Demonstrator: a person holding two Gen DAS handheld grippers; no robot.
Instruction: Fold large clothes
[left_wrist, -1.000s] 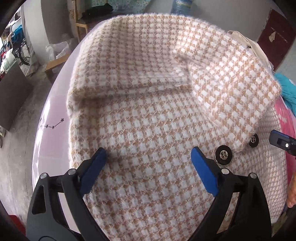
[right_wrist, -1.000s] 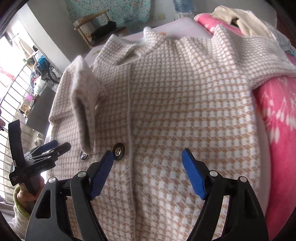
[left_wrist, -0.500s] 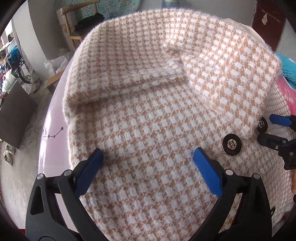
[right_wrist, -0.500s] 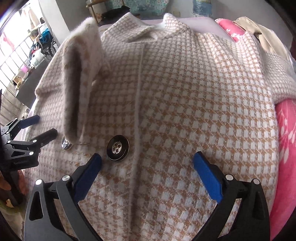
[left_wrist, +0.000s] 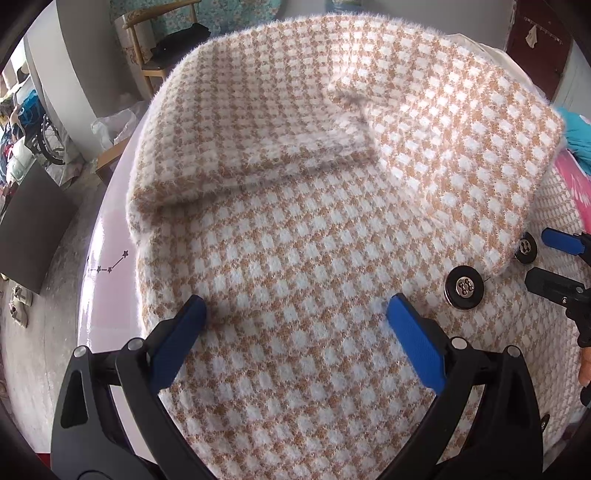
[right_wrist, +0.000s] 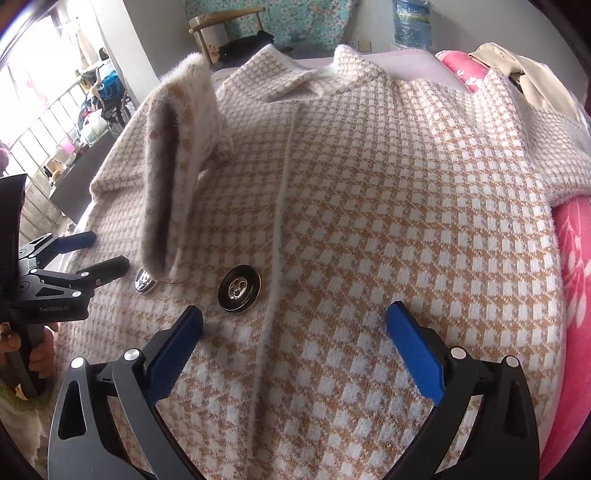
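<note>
A fuzzy tan-and-white checked coat lies front up on a pale pink bed; it also fills the right wrist view. Its left sleeve is folded across the front, cuff end near two black buttons. The collar is at the far end. My left gripper is open and empty just above the left lower front. My right gripper is open and empty above the lower front, by the button. Each gripper shows in the other's view.
A pink floral quilt lies along the bed's right side under the coat's right sleeve. Beige clothes are piled at the far right. A wooden chair and a water bottle stand beyond the bed. Floor lies left.
Both grippers have moved forward and lower over the coat, staying open. The right gripper has come nearer to the left one; the coat has not moved.
</note>
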